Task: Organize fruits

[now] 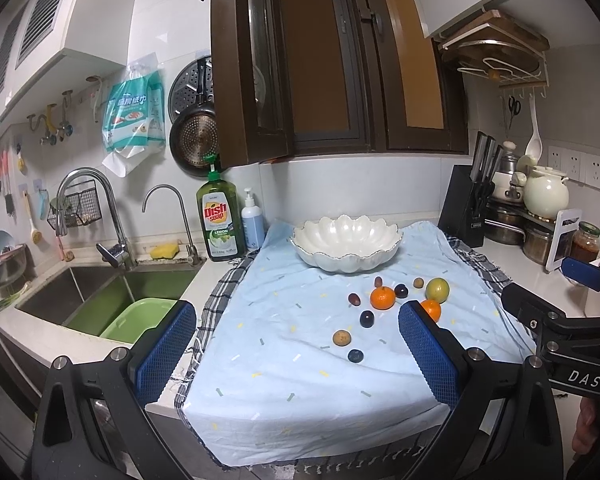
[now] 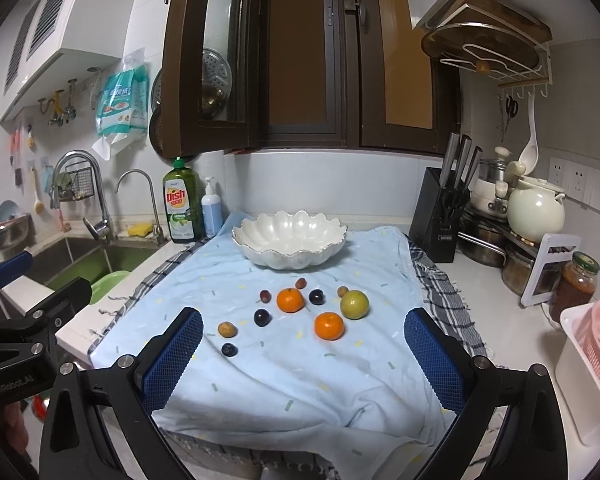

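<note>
The loose fruits, among them two orange mandarins (image 2: 290, 300) (image 2: 329, 325), a round yellow-green citrus (image 2: 354, 304) and several small dark grapes (image 2: 262, 317), lie on the pale blue patterned cloth (image 2: 300, 380) in front of the white scalloped ceramic bowl (image 2: 290, 244). They sit ahead of and between your right gripper (image 2: 302, 354) fingers, which are spread wide and hold nothing. Your left gripper (image 1: 296, 350) is equally wide and empty, and its right blue pad (image 1: 428, 356) cuts off part of the nearer mandarin (image 1: 433, 309).

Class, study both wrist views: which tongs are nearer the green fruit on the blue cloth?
Right, probably. The green fruit lies ahead of the right tongs, between their open fingers. The left tongs sit further left; it lies past their right finger.
</note>
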The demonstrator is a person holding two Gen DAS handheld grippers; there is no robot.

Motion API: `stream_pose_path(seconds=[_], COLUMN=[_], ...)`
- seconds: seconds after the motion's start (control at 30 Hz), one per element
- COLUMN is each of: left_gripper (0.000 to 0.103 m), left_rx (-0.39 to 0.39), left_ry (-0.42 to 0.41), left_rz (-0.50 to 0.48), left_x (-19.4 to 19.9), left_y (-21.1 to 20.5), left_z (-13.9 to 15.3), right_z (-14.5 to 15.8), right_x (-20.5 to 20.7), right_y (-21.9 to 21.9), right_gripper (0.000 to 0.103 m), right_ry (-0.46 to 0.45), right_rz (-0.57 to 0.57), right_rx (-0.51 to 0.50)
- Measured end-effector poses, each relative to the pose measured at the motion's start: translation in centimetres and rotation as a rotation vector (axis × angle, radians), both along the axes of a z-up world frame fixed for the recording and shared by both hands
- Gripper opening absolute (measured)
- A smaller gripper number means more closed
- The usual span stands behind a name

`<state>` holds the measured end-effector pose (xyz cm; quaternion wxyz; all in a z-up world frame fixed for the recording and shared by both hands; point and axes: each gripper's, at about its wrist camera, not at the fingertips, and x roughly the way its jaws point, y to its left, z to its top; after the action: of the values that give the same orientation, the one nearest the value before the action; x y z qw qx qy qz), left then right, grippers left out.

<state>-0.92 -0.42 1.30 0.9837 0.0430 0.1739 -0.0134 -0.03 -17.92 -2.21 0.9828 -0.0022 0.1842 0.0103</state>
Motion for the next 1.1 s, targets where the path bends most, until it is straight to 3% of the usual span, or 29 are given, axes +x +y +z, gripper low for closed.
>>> stream_pose_path(seconds=[1.1], left_gripper=[0.103], left_rx=[0.015], left_ry=[-0.005], left_rz=[-0.01], left_x=[0.26], left_y=[-0.25], left_z=[-0.21], right_z=[0.0], right_x=[0.01], right_y=[-0.04], right_gripper=[0.102], right_ry=[0.0], right_rz=[0.0], right_rx=[-0.001])
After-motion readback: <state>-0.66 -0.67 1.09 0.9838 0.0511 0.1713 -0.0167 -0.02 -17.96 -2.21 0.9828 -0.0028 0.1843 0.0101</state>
